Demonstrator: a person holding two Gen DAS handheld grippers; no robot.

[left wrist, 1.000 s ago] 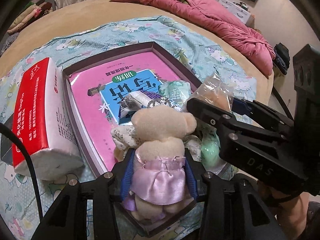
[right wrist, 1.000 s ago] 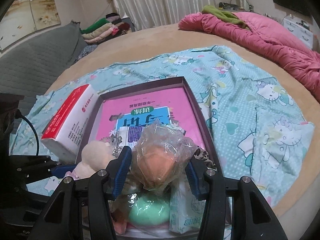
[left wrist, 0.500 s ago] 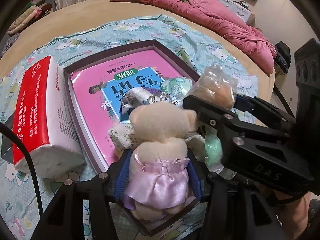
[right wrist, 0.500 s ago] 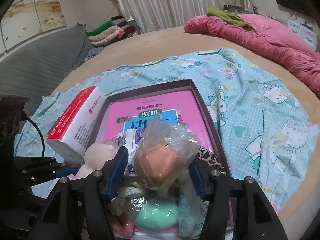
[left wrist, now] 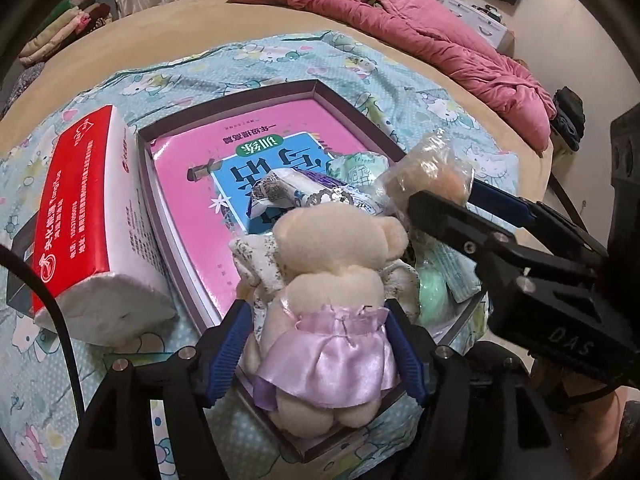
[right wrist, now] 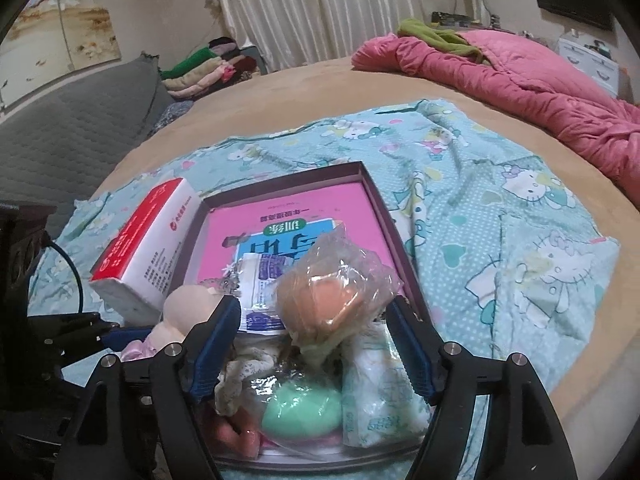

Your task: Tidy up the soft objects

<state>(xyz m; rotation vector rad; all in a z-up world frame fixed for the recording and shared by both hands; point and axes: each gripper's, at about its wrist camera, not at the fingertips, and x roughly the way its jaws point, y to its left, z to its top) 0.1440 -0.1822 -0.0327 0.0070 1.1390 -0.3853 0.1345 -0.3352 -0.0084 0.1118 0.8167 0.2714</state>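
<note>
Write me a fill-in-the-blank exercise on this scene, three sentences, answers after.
1. The teddy bear between the left gripper fingers wears a ____ skirt.
2. The book inside the box has a ____ cover.
3. The tissue pack lies ____ the box, on the blanket.

Answers: purple; pink; outside

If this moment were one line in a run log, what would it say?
left gripper: jaws opening, cream plush bear in lilac satin skirt between | right gripper: jaws opening around clear-bagged orange sponge | both over purple tray
</note>
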